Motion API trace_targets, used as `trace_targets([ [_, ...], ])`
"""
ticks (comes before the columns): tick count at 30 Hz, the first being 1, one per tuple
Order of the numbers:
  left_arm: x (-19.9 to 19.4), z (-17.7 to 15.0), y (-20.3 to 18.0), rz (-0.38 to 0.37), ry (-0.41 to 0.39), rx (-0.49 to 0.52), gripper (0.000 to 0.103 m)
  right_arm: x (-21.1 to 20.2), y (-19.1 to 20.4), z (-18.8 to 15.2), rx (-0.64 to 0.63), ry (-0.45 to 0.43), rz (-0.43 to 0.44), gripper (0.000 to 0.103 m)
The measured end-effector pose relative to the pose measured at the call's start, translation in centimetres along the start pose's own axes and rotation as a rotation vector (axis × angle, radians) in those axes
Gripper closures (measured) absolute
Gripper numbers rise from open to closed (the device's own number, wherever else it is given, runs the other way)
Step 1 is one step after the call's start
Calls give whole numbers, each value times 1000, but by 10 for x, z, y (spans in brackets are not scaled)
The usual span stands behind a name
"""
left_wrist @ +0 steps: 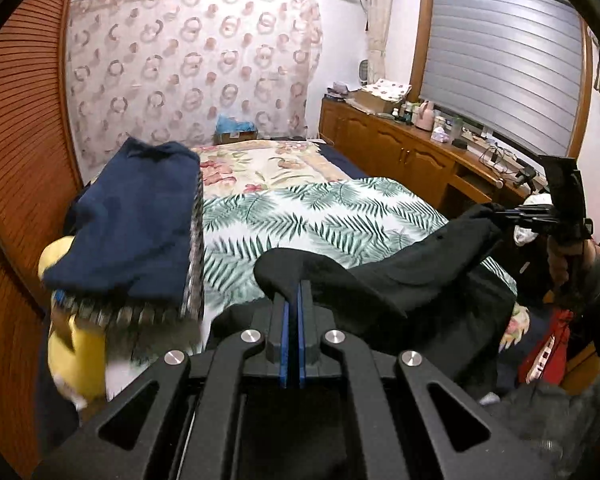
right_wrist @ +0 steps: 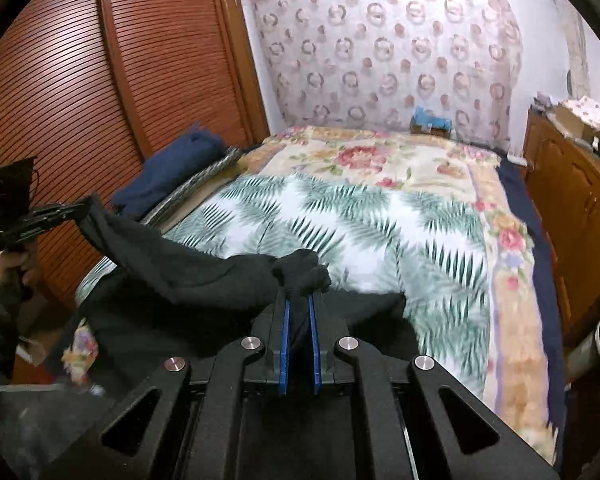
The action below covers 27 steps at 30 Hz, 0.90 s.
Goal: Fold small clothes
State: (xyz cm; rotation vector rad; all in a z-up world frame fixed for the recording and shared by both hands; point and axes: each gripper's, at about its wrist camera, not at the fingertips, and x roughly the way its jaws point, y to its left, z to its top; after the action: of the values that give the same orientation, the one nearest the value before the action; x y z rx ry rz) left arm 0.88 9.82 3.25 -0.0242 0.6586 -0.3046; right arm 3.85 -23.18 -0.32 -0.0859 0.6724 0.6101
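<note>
While both grippers pinch it, garment: a black garment (left_wrist: 412,276) hangs stretched between them, limp, sagging mid-span, above the near edge of the bed (right_wrist: 380,216).
Box: a small brown box (left_wrist: 236,133) at the bed's far edge, blue stuff inside.
Left gripper (left_wrist: 293,292): clamped on one end of the cloth, which bulges over its tips.
Right gripper (right_wrist: 299,294): closed on the other end, fabric bunched between blue pads (right_wrist: 285,344).
Folded pile: navy cloth (left_wrist: 140,220) along the bed's left edge.
</note>
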Motion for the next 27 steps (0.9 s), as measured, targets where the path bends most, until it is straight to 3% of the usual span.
trace_targets([
  [2, -16, -10, -5, 5, -13, 4, 99, -15, 6, -9, 23, 13, 33, 95],
  [5, -38, -17, -9, 9, -38, 0, 99, -40, 21, -3, -55, -1, 1, 95],
  [12, -65, -30, -21, 49, -54, 12, 99, -72, 50, -1, -129, -1, 15, 95],
  [19, -48, -50, -22, 100, 2, 18, 99, -48, 42, -23, -85, 62, 1, 95],
  [21, -45, -54, -22, 95, 12, 16, 92, -40, 45, -29, -96, 89, -7, 95],
  [23, -45, -57, -22, 83, 6, 12, 67, -36, 52, -31, -103, 104, -18, 93],
  [25, -44, -58, -21, 79, 0, 8, 52, -36, 57, -33, -107, 109, -23, 89],
  [27, -38, -57, -21, 89, 11, 4, 43, -37, 57, -32, -104, 107, -40, 87],
])
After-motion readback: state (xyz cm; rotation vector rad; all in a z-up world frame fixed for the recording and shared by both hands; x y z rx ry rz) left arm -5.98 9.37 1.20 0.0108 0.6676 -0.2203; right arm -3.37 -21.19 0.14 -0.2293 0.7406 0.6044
